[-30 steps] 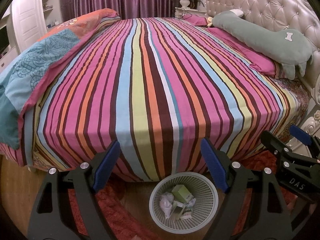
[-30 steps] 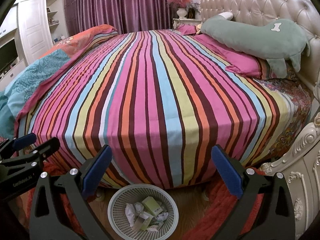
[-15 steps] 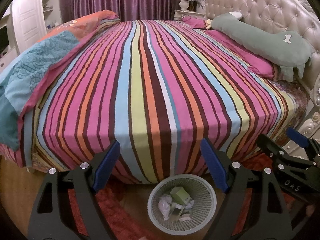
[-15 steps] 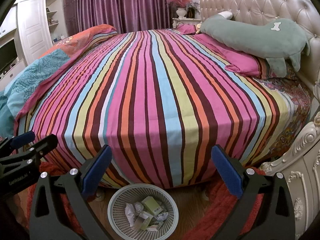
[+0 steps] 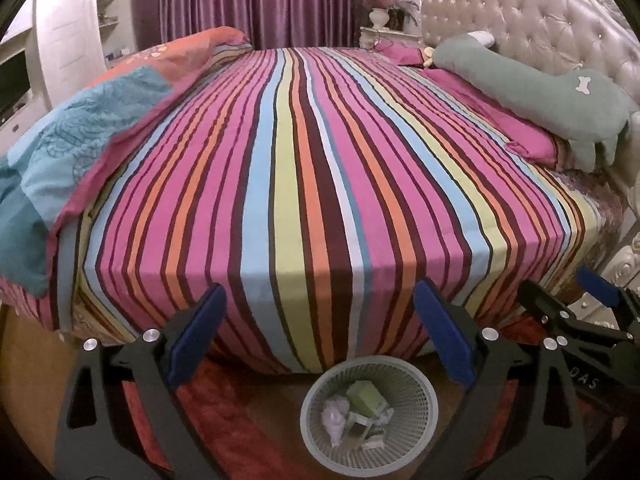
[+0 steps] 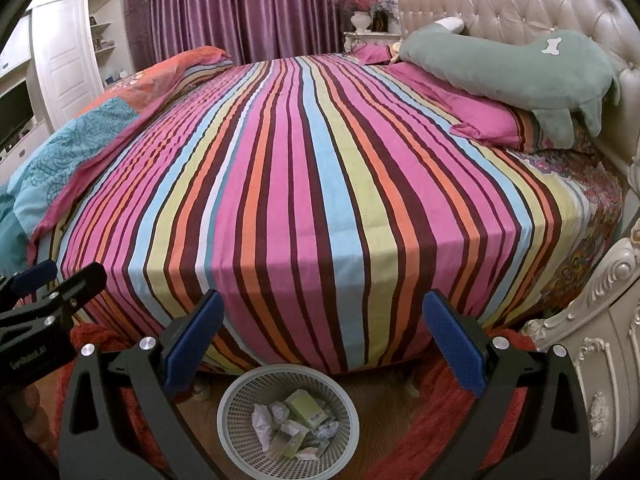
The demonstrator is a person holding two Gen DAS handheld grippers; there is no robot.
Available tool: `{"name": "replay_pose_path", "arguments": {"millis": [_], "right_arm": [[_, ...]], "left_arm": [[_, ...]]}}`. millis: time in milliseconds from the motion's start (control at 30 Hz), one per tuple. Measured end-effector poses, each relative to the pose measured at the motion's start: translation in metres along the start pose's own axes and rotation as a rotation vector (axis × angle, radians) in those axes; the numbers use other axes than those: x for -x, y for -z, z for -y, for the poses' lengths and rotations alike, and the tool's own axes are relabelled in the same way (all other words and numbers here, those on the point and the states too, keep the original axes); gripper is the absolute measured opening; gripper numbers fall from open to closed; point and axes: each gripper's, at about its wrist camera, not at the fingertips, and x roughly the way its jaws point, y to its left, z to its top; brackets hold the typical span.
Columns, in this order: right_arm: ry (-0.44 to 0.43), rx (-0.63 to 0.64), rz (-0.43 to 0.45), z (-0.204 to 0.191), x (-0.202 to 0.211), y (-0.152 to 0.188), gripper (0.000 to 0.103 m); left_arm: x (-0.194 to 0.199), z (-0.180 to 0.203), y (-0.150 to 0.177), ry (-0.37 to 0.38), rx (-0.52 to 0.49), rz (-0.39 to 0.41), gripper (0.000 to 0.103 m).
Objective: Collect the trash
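Both my claws, left gripper (image 5: 320,320) and right gripper (image 6: 322,320), hang apart and empty; they've barely drifted. The mesh wastebasket (image 6: 240,396) at bottom centre holds the trash (image 6: 294,424); collection looks finished.

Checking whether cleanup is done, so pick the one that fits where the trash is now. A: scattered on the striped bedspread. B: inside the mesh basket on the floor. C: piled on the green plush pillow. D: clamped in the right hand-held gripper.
B: crumpled paper and a green box lie inside the mesh basket on the floor at the bed's foot, while both the left hand-held gripper and right hand-held gripper are open and hold nothing.
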Motion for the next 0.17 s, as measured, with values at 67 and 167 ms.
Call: {"name": "replay_pose_path", "arguments": {"millis": [67, 167], "right_arm": [[0.0, 0.0, 0.0, 0.0, 0.0002, 0.0003, 0.095], [0.001, 0.002, 0.002, 0.0003, -0.0001, -0.0001, 0.095]], "left_arm": [[-0.0018, 0.0018, -0.0001, 0.023, 0.002, -0.015, 0.092], [-0.0028, 0.0026, 0.0003, 0.035, 0.006, -0.023, 0.092]]}}
